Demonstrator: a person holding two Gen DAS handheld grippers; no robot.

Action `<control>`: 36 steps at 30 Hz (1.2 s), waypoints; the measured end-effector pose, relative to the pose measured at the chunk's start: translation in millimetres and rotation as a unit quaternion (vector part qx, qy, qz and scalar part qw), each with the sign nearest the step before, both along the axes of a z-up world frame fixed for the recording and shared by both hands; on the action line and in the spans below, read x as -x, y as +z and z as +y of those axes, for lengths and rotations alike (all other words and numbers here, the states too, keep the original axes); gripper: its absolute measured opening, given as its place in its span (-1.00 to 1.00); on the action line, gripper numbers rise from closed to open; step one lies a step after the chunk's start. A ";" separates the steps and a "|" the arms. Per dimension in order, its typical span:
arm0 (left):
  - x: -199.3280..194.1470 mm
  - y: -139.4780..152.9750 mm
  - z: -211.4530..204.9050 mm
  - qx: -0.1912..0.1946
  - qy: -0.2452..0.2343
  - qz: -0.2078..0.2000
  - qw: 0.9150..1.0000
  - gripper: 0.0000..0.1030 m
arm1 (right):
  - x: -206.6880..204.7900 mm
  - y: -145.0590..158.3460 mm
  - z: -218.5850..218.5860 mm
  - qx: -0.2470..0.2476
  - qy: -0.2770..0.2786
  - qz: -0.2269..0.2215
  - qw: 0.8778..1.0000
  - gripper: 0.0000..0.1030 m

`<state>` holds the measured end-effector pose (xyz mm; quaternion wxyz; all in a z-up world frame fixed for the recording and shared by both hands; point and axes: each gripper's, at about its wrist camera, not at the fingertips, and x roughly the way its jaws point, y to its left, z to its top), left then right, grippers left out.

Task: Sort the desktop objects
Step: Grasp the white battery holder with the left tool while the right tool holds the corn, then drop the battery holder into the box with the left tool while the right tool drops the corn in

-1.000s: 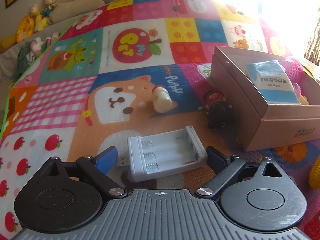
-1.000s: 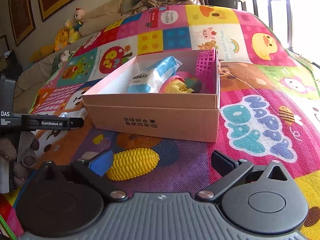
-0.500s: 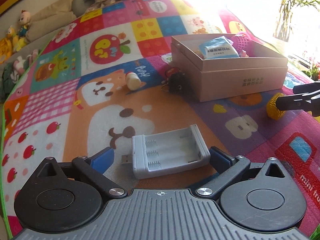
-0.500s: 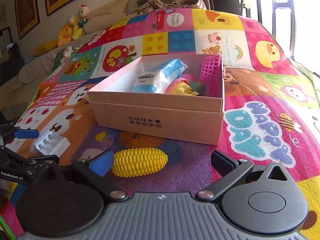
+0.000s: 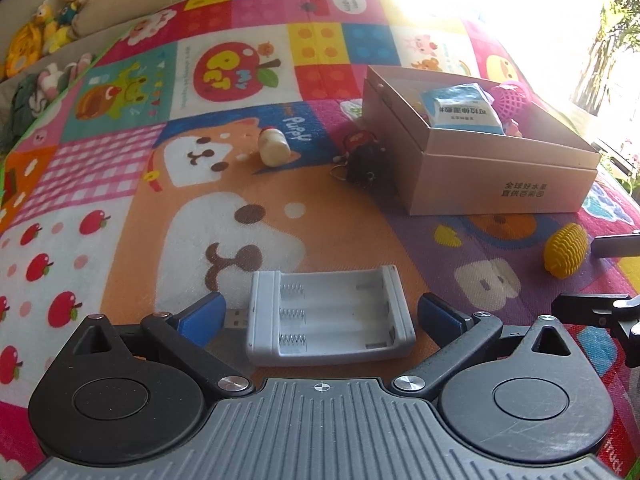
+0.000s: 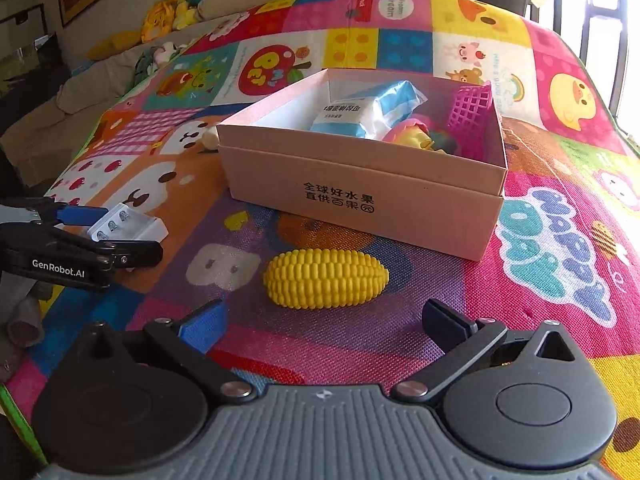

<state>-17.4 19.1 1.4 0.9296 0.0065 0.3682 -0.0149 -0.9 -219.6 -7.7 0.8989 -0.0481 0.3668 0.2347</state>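
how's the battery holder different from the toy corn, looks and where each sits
The battery holder is a flat, boxy, grey-white tray with empty spring slots; the toy corn is a rounded, bumpy yellow cob. The holder lies between the left gripper's open jaws; the corn lies just ahead of the right gripper. Both rest on the play mat, outside the cardboard box.

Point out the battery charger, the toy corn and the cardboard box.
battery charger [image 5: 332, 316], left wrist view, middle battery slot.
toy corn [image 6: 326, 278], right wrist view, middle of the kernels.
cardboard box [image 6: 360, 196], right wrist view, printed front wall.

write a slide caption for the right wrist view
Open right gripper lined up behind a toy corn by the box.
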 end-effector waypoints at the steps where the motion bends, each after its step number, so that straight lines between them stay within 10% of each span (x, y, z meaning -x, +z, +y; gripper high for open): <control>1: 0.0 0.0 -0.1 0.001 0.000 -0.001 1.000 1.00 | 0.3 -0.3 1.3 0.004 -0.001 0.001 1.000 1.00; 10: 1.2 0.3 1.3 0.007 0.001 -0.004 1.000 1.00 | -6.7 2.3 11.3 0.038 0.005 -0.018 0.999 0.97; 17: 1.2 0.5 1.6 0.004 0.001 -0.003 1.000 1.00 | -5.2 6.5 18.1 0.048 0.033 -0.036 0.998 0.31; 36: 4.3 9.5 -16.8 -0.016 0.002 -0.011 1.000 0.84 | 19.7 54.1 -7.5 0.008 0.025 -0.082 0.996 0.31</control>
